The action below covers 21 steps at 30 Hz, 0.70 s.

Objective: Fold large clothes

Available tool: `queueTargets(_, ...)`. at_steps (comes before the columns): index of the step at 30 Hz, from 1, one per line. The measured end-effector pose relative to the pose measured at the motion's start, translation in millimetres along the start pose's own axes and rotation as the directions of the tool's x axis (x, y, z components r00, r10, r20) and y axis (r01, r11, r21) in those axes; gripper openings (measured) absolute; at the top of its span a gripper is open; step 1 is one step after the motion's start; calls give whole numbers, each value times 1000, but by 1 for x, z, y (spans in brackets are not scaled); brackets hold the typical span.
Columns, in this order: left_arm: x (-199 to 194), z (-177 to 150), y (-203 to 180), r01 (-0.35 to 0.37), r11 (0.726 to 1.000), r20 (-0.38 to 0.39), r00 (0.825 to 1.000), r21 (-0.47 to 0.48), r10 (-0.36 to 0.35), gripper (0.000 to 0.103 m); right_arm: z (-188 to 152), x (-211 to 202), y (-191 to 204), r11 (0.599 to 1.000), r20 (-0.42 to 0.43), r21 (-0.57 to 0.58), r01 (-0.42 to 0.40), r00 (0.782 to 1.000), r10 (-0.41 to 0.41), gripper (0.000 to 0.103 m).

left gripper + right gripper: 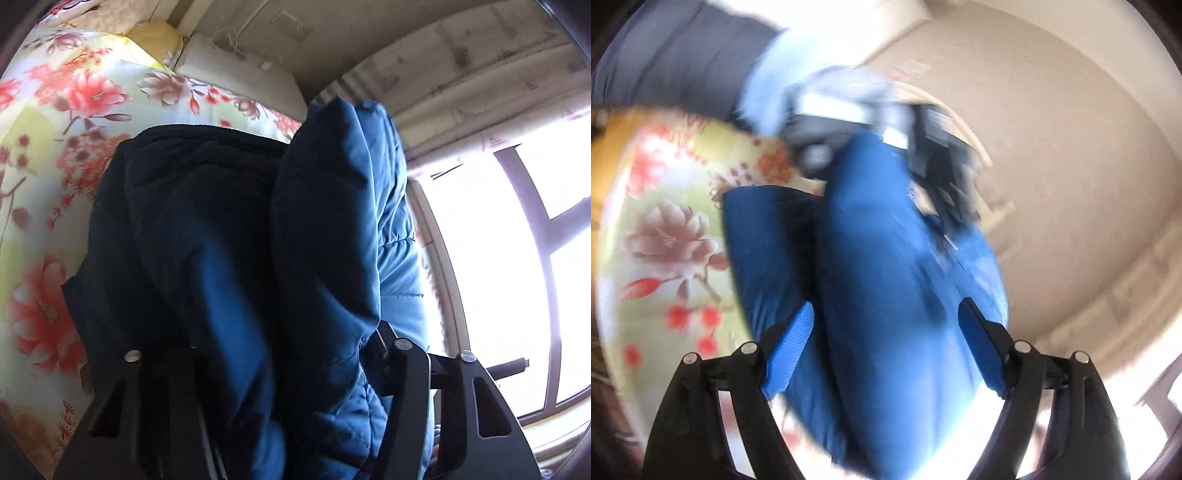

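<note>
Left tongs point(258, 369) and right tongs point(886, 347) both clamped around bunched blue jacket point(325, 221), floral bedsheet point(55, 147) beneath

Both wrist cams sit very close to the blue jacket point(314, 229), tilted up toward wall and ceiling; both share the jacket point(886, 258) and the floral bedding point(55, 147) left of it.

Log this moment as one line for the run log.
stage: mid-fold | item: blue puffer jacket lifted over floral bedding | left gripper: gripping jacket | right gripper: gripping jacket
</note>
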State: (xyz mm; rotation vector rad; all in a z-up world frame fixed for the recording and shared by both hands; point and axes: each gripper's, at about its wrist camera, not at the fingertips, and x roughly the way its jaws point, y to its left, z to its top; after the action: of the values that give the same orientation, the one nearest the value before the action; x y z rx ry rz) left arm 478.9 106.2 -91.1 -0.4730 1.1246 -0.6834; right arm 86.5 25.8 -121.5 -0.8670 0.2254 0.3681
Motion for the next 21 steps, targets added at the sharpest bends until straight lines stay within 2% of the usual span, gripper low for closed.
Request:
queueTargets(1, -2, -2, 1, 6, 1000, 5, 1000, 2, -6, 52, -14, -9, -11, 996, -24, 87, -10, 1000, 12, 80)
queueTargets(3, -1, -3, 3, 14, 1000, 14, 1000, 2, -14, 50, -41, -19, -30, 964, -85, 263, -35, 995, 59, 80)
queueTargets(6, -2, -7, 0, 1, 1000, 24, 1000, 14, -1, 48, -67, -19, -40, 909, -146, 414, -53, 981, 124, 73)
queueTargets(9, -11, -22, -11, -22, 999, 42, 999, 25, 21, 45, -72, -11, -37, 898, -184, 438, -33, 975, 126, 69)
queueTargets(10, -10, -30, -22, -31, 999, 50, 998, 30, 29, 44, -73, -5, -37, 891, -205, 454, -18, 971, 124, 65)
queueTargets(13, -20, -40, -38, -73, 996, 94, 993, 57, 67, 37, -75, 14, -40, 870, -237, 492, -32, 957, 169, 65)
queueTargets(16, -50, -55, -79, -134, 981, 183, 977, 141, 107, 30, -73, 29, -39, 880, -299, 474, -10, 939, 172, 65)
queueTargets(18, -75, -63, -98, -146, 969, 233, 968, 201, 97, 28, -68, 38, -42, 885, -326, 465, -10, 928, 182, 64)
queueTargets(21, -90, -70, -92, -178, 958, 246, 962, 227, 121, 28, -62, 42, -38, 902, -351, 432, -12, 919, 180, 62)
